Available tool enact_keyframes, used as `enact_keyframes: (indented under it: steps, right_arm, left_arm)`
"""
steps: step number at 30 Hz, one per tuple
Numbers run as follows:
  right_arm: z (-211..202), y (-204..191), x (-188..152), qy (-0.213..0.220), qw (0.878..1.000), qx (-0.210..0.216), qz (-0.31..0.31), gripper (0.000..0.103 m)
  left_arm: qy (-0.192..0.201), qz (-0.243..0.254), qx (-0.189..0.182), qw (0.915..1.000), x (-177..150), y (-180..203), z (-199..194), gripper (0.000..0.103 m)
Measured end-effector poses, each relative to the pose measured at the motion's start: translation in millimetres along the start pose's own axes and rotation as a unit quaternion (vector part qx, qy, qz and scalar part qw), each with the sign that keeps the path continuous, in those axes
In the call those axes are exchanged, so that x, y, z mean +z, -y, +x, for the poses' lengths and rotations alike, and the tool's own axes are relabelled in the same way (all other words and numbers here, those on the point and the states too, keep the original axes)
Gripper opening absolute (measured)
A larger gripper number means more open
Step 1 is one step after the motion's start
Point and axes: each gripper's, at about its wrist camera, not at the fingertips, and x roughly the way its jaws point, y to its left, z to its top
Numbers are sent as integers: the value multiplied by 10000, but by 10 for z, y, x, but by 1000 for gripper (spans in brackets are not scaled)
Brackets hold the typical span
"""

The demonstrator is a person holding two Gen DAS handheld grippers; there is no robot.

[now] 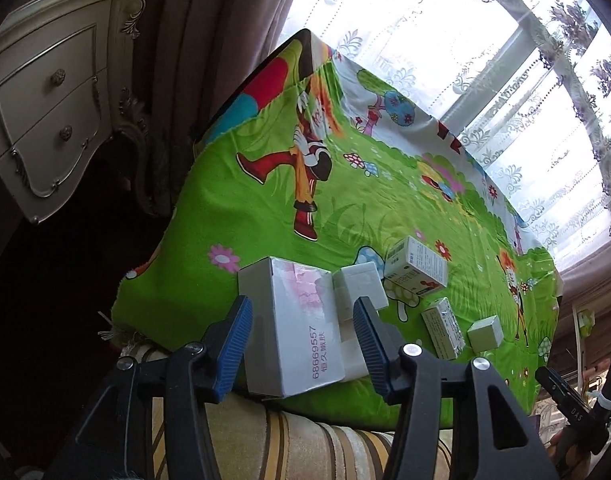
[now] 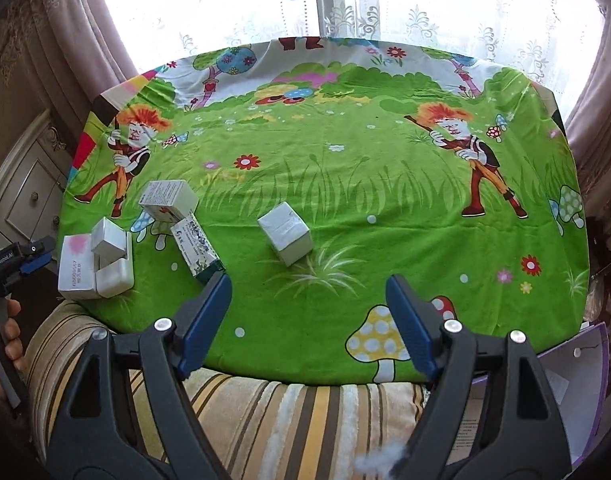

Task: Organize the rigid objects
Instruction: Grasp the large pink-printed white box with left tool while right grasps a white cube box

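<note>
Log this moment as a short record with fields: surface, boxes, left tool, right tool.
surface: green cartoon cloth over a table
boxes: large white box with smaller white boxes against it, near left corner; printed boxes beside them; lone white box mid-table
left tool: open, fingers either side of the large white box
right tool: open, empty, at near edge

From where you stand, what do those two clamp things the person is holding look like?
Both the left gripper and right gripper are black plastic frames with silver rivets and ribbed blue finger pads. White lettering marks the left gripper's body. A bare hand holds it.
</note>
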Motion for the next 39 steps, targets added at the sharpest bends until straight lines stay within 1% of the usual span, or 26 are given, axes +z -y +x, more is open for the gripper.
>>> enact_keyframes:
  steps: [2,4,5,6,7,9,12,14,22,26,28,29,33,34,35,36,38,39]
  right_arm:
    - [89,-47,15,-57,9999,-62,-107,82]
    - [175,-88,35,-123,9995,-139,-240,82]
    - [217,-104,45,-150,9993,-178,-297,82]
    - [258,-119,55,-190,9990,-223,-344,82]
    - [299,-136,66,-232,9986,-247,-403,82]
    - [367,-179,87,-286,9977,-283,-553,82]
    - [470,-243,123,-372,9955,-355,-799,82]
    - [522,-280,140,-399,9941,-378,-938,82]
    - [732,-371,214,-518,9876,-580,-1360,82]
    - [864,-455,260,-568,9834,-659,-1592,82]
    - [943,-481,287,-612,9819,-683,-1658,82]
    - [982,-488,295,-636,9813,-686,-1680,82]
    - [1103,-502,296,-732,9803,-648,-1719,81]
    - [1119,-495,292,-750,9806,-635,-1699,77]
    - [1130,-485,288,-782,9812,-604,-1660,67]
    - [1140,-469,281,-823,9821,-544,-1602,61]
    - [1157,-432,259,-907,9841,-399,-1476,44]
    - [1154,-416,248,-916,9849,-358,-1424,44]
  left_arm:
    - [-58,-45,84,9999,-16,-20,37,56]
    - [-150,-20,156,9998,-47,-3,80,61]
    - [-203,1,214,9996,-61,14,106,65]
    - [-249,14,305,9992,-77,39,133,69]
    - [-298,35,395,9988,-93,75,156,70]
    - [-359,154,596,9975,-128,173,192,75]
    - [-352,523,995,9930,-168,362,254,80]
    - [-413,650,1288,9887,-181,433,322,80]
    - [-545,693,1725,9811,-179,508,526,80]
    - [-520,692,1911,9778,-175,504,579,80]
    - [-552,692,1959,9766,-177,490,611,79]
    - [-553,689,1961,9766,-181,482,623,76]
    - [-493,717,1963,9767,-191,481,630,75]
    - [-467,693,1938,9775,-198,469,616,75]
    - [-437,661,1906,9785,-206,453,590,75]
    - [-410,625,1867,9796,-208,439,571,75]
    - [-359,552,1806,9813,-211,412,529,75]
    - [-331,523,1776,9822,-213,405,507,75]
